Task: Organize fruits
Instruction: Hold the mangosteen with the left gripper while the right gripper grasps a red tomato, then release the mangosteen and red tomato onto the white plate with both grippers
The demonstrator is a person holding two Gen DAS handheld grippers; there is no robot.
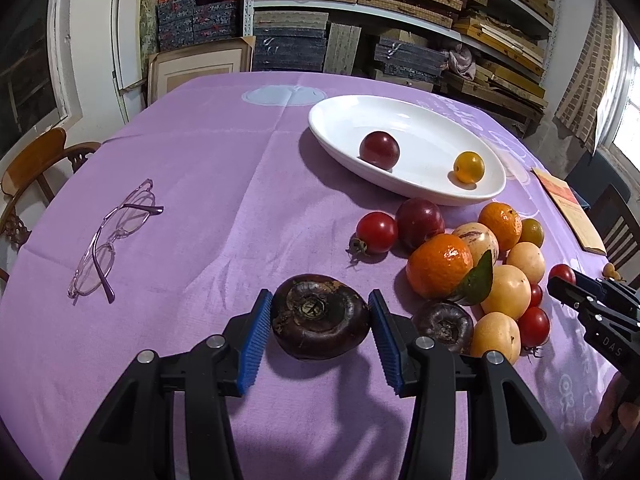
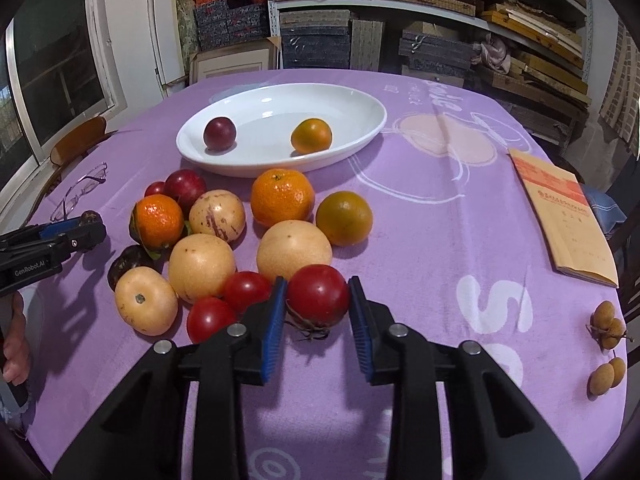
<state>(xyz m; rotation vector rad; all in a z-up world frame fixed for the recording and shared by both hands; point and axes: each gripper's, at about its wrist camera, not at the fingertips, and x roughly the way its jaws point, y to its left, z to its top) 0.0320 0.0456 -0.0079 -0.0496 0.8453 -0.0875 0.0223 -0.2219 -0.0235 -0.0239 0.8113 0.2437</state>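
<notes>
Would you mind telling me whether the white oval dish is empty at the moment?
Not empty: the white oval dish holds two fruits, a dark red plum and a yellow-orange tomato, lying apart.

Open cloth (image 1: 208,184) lies between the glasses (image 1: 110,236) at left and the fruit pile (image 2: 240,240); a gripper could pass there. Bare cloth also between pile and booklet (image 2: 568,216). Dish (image 2: 360,128) stands just behind the pile, holding a plum (image 2: 219,133) and a small orange (image 2: 311,135); its middle and both ends are free. Pile tightly packed, fruits touching. Longans (image 2: 608,324) sit near the right edge. Chair (image 1: 36,168) beyond the left edge.
</notes>
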